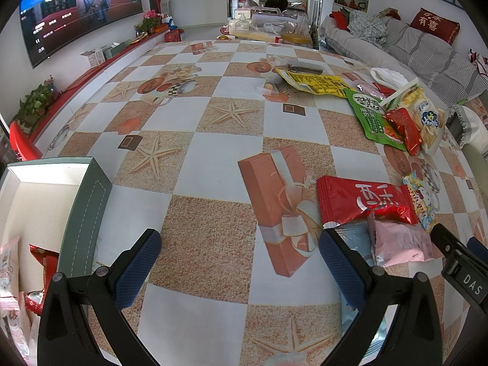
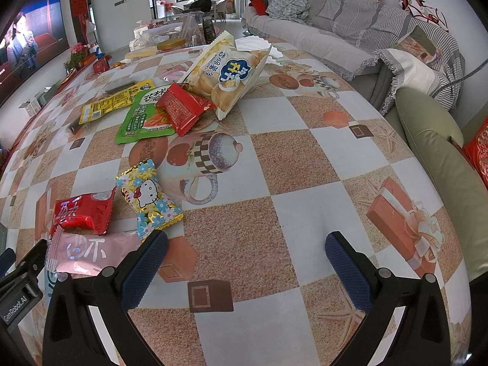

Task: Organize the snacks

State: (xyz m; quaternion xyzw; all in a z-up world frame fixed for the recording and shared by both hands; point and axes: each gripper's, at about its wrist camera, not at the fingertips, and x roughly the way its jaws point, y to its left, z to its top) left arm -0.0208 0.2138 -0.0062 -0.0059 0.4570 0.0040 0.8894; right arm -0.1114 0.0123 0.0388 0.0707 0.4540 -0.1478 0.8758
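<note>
My left gripper is open over bare tablecloth, nothing between its fingers. An open grey-green box with a white inside sits at its left and holds a few snack packets. By its right finger lie a red packet, a pink packet and a light blue packet. My right gripper is open too, empty. Left of it lie the pink packet, the red packet and a Hello Kitty packet. Farther back is a pile: green bag, yellow bag, bread bag.
The table wears a checked cloth with printed starfish and gift boxes. Bottles and containers crowd its far end. A sofa runs along the right, with a green cushion near the table edge. A TV hangs at the left.
</note>
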